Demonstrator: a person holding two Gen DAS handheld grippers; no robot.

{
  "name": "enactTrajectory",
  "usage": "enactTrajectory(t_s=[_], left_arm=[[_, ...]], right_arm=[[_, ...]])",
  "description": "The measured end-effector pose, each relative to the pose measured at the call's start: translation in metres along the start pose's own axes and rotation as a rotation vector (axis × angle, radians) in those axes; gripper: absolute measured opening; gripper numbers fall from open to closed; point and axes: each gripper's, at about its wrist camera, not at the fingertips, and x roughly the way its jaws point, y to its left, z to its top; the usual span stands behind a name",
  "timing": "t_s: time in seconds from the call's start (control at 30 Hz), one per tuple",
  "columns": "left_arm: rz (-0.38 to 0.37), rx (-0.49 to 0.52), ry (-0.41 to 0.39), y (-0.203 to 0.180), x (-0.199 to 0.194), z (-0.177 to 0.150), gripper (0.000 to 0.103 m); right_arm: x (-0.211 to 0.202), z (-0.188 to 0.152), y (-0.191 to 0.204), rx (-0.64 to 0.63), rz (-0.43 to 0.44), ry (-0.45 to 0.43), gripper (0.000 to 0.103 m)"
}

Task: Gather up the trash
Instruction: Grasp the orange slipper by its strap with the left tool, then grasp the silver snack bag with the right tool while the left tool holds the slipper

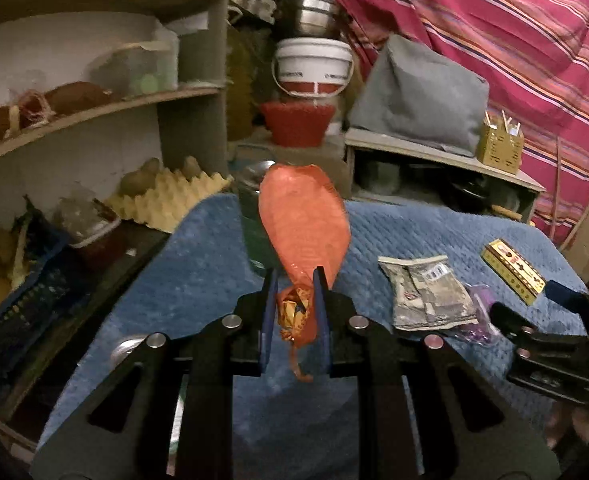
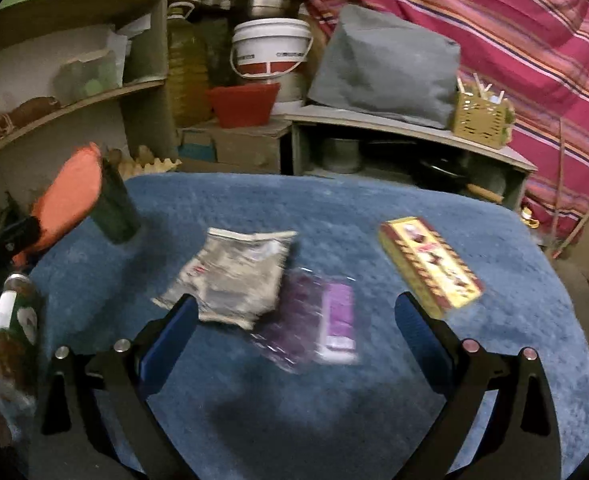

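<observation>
right, the left gripper point(image 1: 296, 280) has its jaws pinched on the gathered neck of an orange plastic bag point(image 1: 304, 220), and the bag stands up and away from the fingertips, with a bit of crinkled wrapper showing between the blue pads. just past the bag, farther out from those jaws, stands a dark green glass point(image 1: 254, 216) on the blue cloth point(image 1: 198, 264).

over to the other hand: the right gripper point(image 2: 296, 316) is spread wide, holding nothing, hovering low over the cloth. and here is what the next grab turns on, i'd say. the purple packet point(image 2: 330, 316) lies almost dead centre between the open jaws, just ahead of the fingertips, its long axis running straight out along the fingers. the crumpled grey wrapper point(image 2: 234, 272) sits ahead and toward the left finger, touching or overlapping the packet's edge; the blur won't let me say which. the yellow box point(image 2: 430, 264) lies out beyond the right finger, long axis slanting away to the outside.

all three pieces are much nearer the right hand than the left, which is busy with the bag anyway. my guess is the purple packet goes first, since the jaws already straddle it, and closing across its narrow width looks the easy line.
</observation>
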Motion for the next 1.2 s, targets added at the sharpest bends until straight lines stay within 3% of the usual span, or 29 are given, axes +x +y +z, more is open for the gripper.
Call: enactTrajectory(t_s=[0.4, 0.47, 0.6, 0.77, 0.87, 1.03, 1.2], left_arm=[[0.026, 0.052, -0.017, 0.012, -0.004, 0.001, 0.017], [0.025, 0.051, -0.017, 0.012, -0.004, 0.002, 0.017], [0.028, 0.045, -0.012, 0.012, -0.004, 0.001, 0.017], [0.039, 0.049, -0.005, 0.008, -0.004, 0.001, 0.017], [0.046, 0.061, -0.01, 0.005, -0.007, 0.003, 0.017], [0.044, 0.064, -0.028, 0.003, -0.016, 0.006, 0.017], [0.051, 0.098, -0.033, -0.006, -0.02, -0.001, 0.017]], right_arm=[[0.048, 0.001, 0.019, -0.017, -0.018, 0.129, 0.094], [0.05, -0.002, 0.022, -0.031, -0.008, 0.143, 0.078], [0.049, -0.005, 0.033, -0.077, 0.003, 0.144, 0.061], [0.047, -0.005, 0.035, -0.085, 0.029, 0.139, 0.021], [0.042, -0.005, 0.029, -0.055, 0.048, 0.124, 0.007], [0.025, -0.001, 0.008, 0.008, 0.051, 0.074, 0.002], [0.02, 0.001, -0.005, 0.015, 0.065, 0.098, 0.004]])
